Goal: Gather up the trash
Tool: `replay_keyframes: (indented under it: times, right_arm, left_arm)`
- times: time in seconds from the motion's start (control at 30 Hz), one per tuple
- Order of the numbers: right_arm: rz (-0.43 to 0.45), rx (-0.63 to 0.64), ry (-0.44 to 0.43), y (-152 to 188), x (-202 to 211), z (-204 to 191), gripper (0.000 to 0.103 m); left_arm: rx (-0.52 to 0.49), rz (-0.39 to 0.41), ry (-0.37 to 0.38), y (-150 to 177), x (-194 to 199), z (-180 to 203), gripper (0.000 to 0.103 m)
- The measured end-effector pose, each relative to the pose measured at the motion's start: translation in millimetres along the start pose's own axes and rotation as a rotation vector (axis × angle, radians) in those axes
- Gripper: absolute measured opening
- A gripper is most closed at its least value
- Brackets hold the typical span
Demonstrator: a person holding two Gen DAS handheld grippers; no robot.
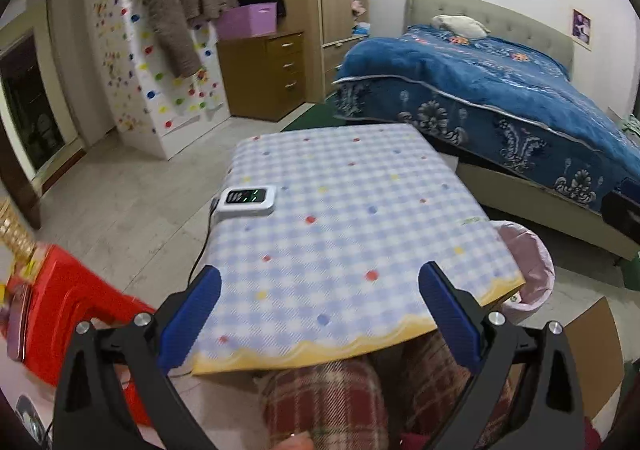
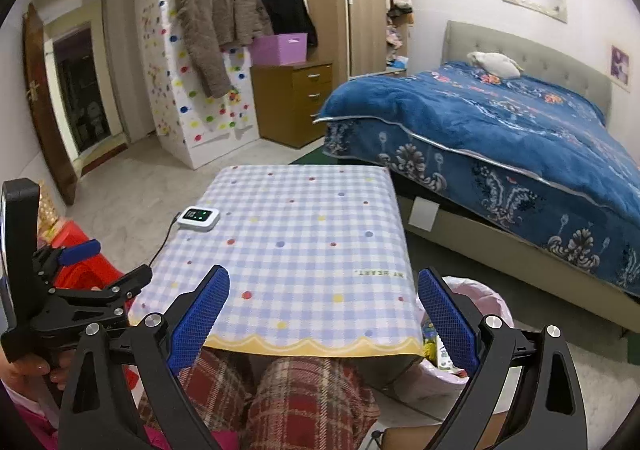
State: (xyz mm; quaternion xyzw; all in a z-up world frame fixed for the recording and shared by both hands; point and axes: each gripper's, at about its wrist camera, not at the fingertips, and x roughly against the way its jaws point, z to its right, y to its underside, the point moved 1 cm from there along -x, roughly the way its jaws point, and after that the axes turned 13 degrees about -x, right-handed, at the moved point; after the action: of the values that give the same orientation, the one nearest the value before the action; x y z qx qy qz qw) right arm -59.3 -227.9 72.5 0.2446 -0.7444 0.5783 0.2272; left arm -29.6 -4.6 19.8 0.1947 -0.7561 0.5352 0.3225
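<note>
A small table with a blue checked, dotted cloth [image 1: 340, 218] [image 2: 304, 234] stands before me. No loose trash lies on the cloth. A bin lined with a pink bag [image 1: 532, 270] [image 2: 472, 302] stands at the table's right front corner; coloured wrappers [image 2: 434, 346] show inside it. My left gripper [image 1: 320, 314] hovers open over the table's near edge, nothing between its blue pads. My right gripper [image 2: 324, 318] is open too, spanning the near edge and the bin. The left gripper [image 2: 76, 270] also shows at the left of the right wrist view, held by a hand.
A white device with a lit green display [image 1: 250, 200] [image 2: 199, 217] and a black cable sits at the table's left edge. A red plastic stool [image 1: 68, 306] stands left. A bed with a blue quilt [image 1: 500, 90] lies right. Legs in plaid trousers [image 2: 304, 402] are under the table.
</note>
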Motion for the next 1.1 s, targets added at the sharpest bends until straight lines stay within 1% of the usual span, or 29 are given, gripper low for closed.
replay_keyframes:
  times: [0.13, 0.43, 0.77, 1.1]
  right_arm:
    - [-0.013, 0.014, 0.001, 2.1, -5.3, -4.8, 0.094]
    - [-0.024, 0.012, 0.023, 4.6, -11.1, -1.9, 0.094]
    - [-0.009, -0.007, 0.035, 0.8, -11.5, 3.0, 0.094]
    - [-0.014, -0.011, 0.037, 0.7, -14.8, 4.9, 0.094]
  left_arm:
    - [0.015, -0.005, -0.015, 4.6, 4.1, -8.0, 0.096]
    - [0.016, 0.008, -0.006, 1.5, 6.7, -7.9, 0.096]
    - [0.019, 0.007, -0.002, -0.2, 4.5, -8.8, 0.096]
    - [0.023, 0.003, -0.003, -1.0, 0.6, -9.7, 0.096]
